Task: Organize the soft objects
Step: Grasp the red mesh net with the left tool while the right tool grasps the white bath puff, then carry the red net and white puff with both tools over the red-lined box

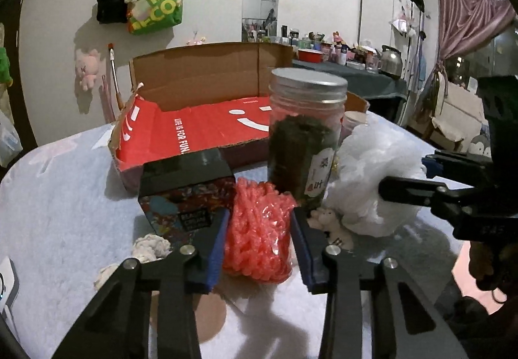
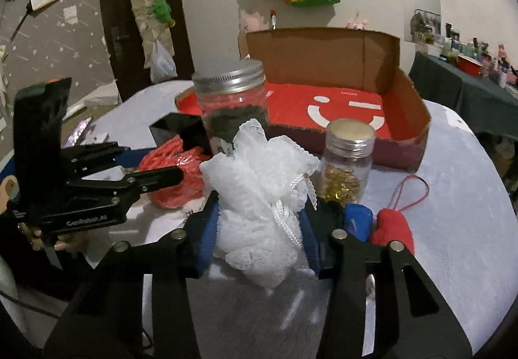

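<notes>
A red foam net (image 1: 255,229) lies on the table between the blue pads of my left gripper (image 1: 259,216), which press on both its sides. From the right wrist the same red net (image 2: 174,171) shows at the left, with the left gripper (image 2: 174,174) on it. My right gripper (image 2: 264,213) is shut on a white mesh bath puff (image 2: 259,197). That puff (image 1: 372,174) and the right gripper (image 1: 388,187) sit at the right of the left wrist view. Behind them stands an open cardboard box (image 2: 323,54) with a red floor.
A lidded glass jar of dark leaves (image 1: 304,132) stands just behind both soft things. A small jar of gold pieces (image 2: 348,161), a blue object (image 2: 357,221) and a red plush heart (image 2: 393,232) lie right of the puff. A patterned black-lidded box (image 1: 184,184), white rope knots (image 1: 150,247) and a tiny plush (image 1: 327,219) lie nearby.
</notes>
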Demonstrator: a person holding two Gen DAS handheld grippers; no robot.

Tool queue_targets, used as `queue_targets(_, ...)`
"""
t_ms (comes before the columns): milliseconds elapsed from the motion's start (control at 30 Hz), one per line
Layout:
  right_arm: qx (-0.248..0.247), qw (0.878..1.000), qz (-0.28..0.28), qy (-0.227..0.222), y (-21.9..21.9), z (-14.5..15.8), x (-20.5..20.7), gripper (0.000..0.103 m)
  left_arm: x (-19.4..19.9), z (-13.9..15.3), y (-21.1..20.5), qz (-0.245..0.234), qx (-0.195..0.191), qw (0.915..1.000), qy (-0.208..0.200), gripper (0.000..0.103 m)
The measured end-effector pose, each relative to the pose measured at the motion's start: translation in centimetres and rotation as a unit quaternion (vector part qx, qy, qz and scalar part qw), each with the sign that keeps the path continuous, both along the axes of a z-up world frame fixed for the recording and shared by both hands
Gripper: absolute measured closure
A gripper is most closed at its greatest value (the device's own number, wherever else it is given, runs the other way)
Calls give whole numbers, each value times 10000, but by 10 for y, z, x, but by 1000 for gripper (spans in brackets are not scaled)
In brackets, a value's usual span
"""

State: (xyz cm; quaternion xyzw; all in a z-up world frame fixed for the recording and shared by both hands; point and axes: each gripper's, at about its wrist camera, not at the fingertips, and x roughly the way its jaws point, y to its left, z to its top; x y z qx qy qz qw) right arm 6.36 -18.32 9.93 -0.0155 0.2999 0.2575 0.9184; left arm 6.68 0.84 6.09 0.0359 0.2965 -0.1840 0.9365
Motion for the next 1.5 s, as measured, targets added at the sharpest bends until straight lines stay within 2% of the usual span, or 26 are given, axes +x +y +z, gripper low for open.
queue_targets(567,303,9977,-304,-532,-20,46,-18,62,-19,51,16,-32,-97,9987,-509,65)
queue_targets(767,243,9963,-306,-765,-25,66,-15,62,-12,73,23,-44,-86,9975,-699,65)
queue_targets(967,107,9937,-273,-1086,-29,98,2,62,6,97,28,-99,-52,9967,-810,65)
queue_targets(1167,-2,9917,-256,-1257,-31,133,36,62,42,127,32,-178,-200,9968,-753,65)
queue_targets(1300,122,9946,-282,-988,-33,144,80,62,75,136,27,-112,6,9972,-741,65)
queue_targets(1500,42,9979,-432,-474,-27,134,162,62,144,131,14,-56,194,9991,-381,65)
